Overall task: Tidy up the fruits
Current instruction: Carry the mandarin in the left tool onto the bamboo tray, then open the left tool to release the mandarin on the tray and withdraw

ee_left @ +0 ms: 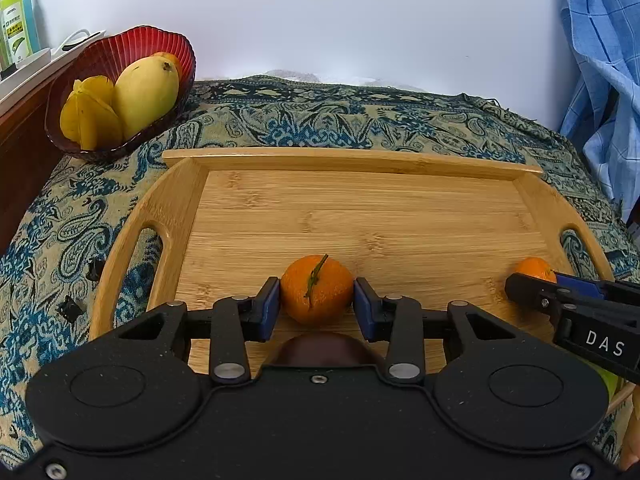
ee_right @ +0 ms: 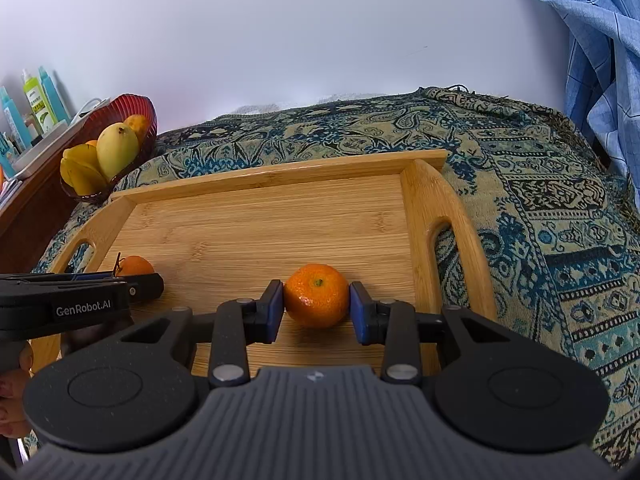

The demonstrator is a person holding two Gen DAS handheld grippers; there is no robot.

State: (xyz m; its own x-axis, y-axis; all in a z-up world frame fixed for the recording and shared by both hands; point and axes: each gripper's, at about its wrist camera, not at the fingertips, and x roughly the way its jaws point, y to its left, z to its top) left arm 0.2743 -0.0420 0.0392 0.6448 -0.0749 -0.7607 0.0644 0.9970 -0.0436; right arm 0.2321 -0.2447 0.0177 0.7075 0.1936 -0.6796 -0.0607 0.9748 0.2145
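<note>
A: How far along are you?

B: Partway, by my reading. The red bowl [ee_left: 120,92] already holds a mango [ee_left: 146,94] and a starfruit [ee_left: 92,114]. Your left tongs [ee_left: 316,304] grip a stemmed tangerine [ee_left: 316,290] on the wooden tray [ee_left: 360,208].

A: And the right?

B: Your right tongs [ee_right: 317,306] clasp the other tangerine [ee_right: 317,294], near the tray's right handle. Both fruits await moving, likely bowlward
</note>
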